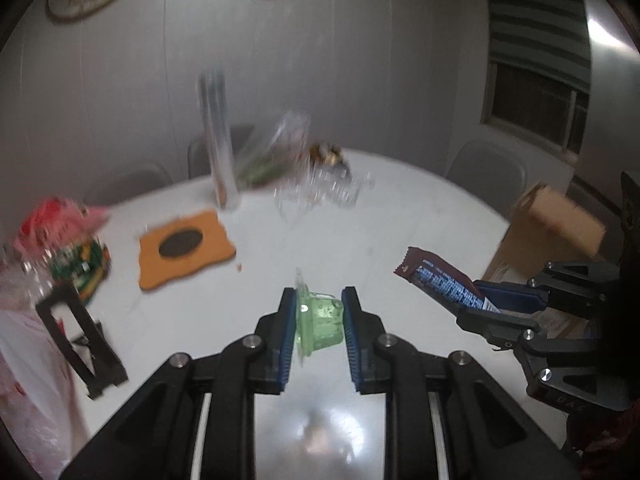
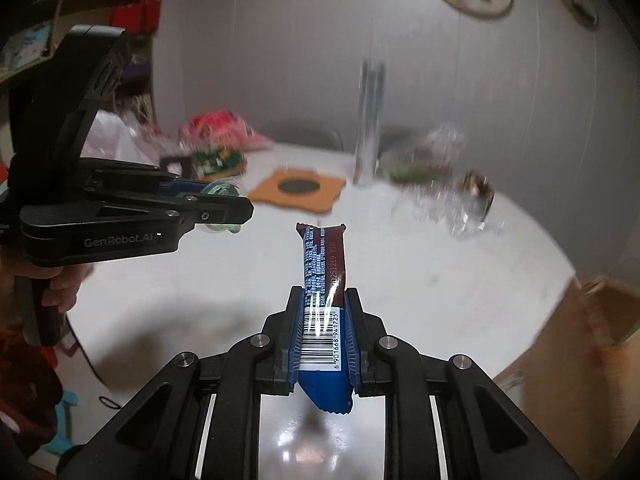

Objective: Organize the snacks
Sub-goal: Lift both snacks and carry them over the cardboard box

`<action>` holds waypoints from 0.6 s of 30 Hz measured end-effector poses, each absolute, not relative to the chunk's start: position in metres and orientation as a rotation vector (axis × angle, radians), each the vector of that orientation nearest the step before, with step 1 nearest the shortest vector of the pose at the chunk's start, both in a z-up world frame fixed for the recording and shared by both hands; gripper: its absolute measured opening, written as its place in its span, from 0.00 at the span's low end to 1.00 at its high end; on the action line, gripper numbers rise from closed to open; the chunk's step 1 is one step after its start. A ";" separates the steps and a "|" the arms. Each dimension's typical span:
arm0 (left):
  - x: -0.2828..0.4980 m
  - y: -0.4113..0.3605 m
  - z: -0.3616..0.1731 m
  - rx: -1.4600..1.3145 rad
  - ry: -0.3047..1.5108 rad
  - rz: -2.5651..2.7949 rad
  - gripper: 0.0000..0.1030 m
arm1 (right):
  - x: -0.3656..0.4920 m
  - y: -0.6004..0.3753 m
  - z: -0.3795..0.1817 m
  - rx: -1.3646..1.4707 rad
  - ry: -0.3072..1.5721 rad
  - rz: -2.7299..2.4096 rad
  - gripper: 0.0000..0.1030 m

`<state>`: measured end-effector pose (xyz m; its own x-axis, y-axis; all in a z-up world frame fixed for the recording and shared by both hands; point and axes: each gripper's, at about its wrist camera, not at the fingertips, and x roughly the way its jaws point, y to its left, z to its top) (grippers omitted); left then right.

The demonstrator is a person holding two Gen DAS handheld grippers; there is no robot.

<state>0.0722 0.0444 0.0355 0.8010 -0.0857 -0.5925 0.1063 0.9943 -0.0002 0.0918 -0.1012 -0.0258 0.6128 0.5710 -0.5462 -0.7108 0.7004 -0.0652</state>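
Note:
My left gripper [image 1: 319, 300] is shut on a small green jelly cup [image 1: 320, 318] and holds it above the white round table [image 1: 392, 216]. My right gripper [image 2: 323, 300] is shut on a brown and blue snack bar [image 2: 322, 280], also held above the table. The right gripper [image 1: 486, 300] and its bar [image 1: 440, 282] show at the right of the left wrist view. The left gripper [image 2: 240, 204] with the green cup [image 2: 220, 192] shows at the left of the right wrist view.
An open cardboard box [image 1: 552, 236] stands off the table's right edge. On the table are an orange mat [image 1: 184, 248], a tall shiny cylinder [image 1: 218, 148], clear packets [image 1: 320, 188], a green pack [image 1: 82, 268], a pink bag [image 1: 56, 216] and a black stand [image 1: 80, 344].

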 end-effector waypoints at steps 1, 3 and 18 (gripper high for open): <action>0.068 0.041 0.045 0.037 0.614 -0.110 0.19 | 0.085 -0.107 -0.015 -0.283 0.496 0.750 0.14; 0.058 0.029 0.066 0.051 0.570 -0.127 0.19 | 0.073 -0.121 0.003 -0.275 0.443 0.742 0.14; 0.069 -0.129 0.135 0.170 0.461 -0.427 0.19 | 0.049 -0.258 0.059 -0.159 0.305 0.551 0.14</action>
<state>0.0693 -0.1291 0.1353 0.8095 -0.3596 -0.4642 0.4352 0.8981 0.0633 0.0494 -0.2585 0.0592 0.8087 0.4894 -0.3264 -0.5361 0.8415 -0.0668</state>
